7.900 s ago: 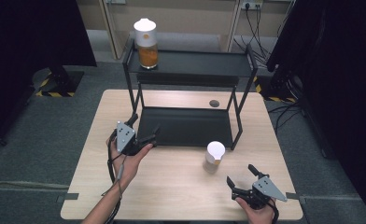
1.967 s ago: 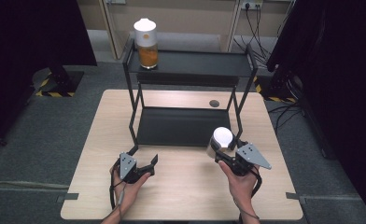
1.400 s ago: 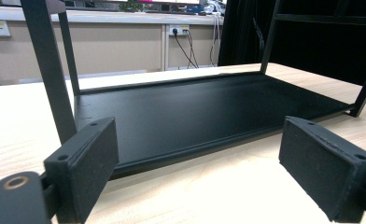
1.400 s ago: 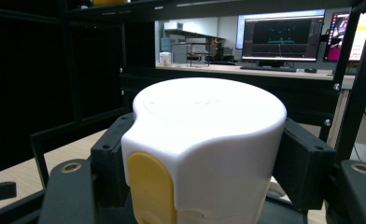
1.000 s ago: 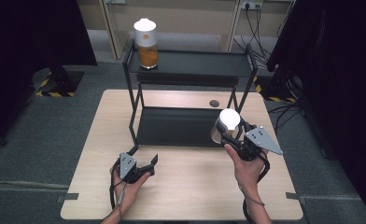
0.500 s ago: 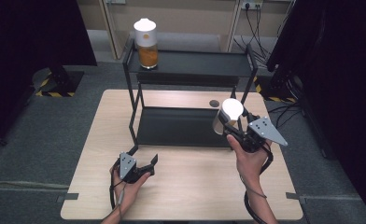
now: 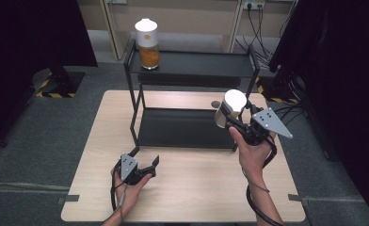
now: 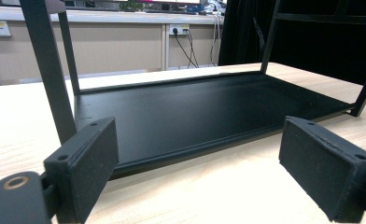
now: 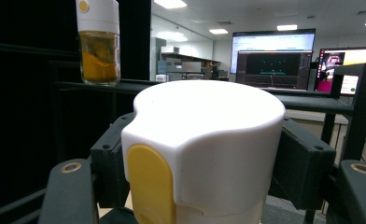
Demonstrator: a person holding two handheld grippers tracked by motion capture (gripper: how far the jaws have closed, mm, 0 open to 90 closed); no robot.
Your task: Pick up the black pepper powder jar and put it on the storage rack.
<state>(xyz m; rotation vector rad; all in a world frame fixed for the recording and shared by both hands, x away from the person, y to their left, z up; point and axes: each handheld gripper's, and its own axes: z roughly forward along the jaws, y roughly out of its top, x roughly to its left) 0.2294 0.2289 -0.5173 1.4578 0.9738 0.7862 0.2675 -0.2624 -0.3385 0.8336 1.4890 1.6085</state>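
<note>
The right gripper point(image 7: 230, 117) is clenched on a white-capped jar point(image 7: 229, 109), its fingers point(image 9: 113, 163) pressing on either side of the jar just below the cap. The jar is off the desk point(image 7: 102, 141), held in the air at the right end of the black two-tier shelf rack point(image 7: 192, 66), in front of its near right post and between the level of the lower shelf and the top shelf. In the right gripper view the jar's white cap point(image 9: 204, 140) shows close up, with a yellow tab point(image 9: 151, 186) on the side facing the camera, and the jar stands upright between the two black pads.

A second jar point(image 7: 147, 44), also white-capped and holding an orange-yellow filling, stands upright at the far left end of the rack's top shelf. It also shows at the upper left of the right gripper view, well apart from the held one.

The left gripper point(image 7: 145, 168) is low over the near left part of the desk, in front of the rack, held in the person's left hand point(image 7: 128, 188). Its fingers point(image 8: 85, 163) are released and stand wide apart with nothing between them. They point toward the rack's bare lower shelf point(image 8: 195, 112), which rests on the desk just beyond them.

A small dark round spot point(image 7: 215, 104) lies on the desk behind the rack, near the held jar.
</note>
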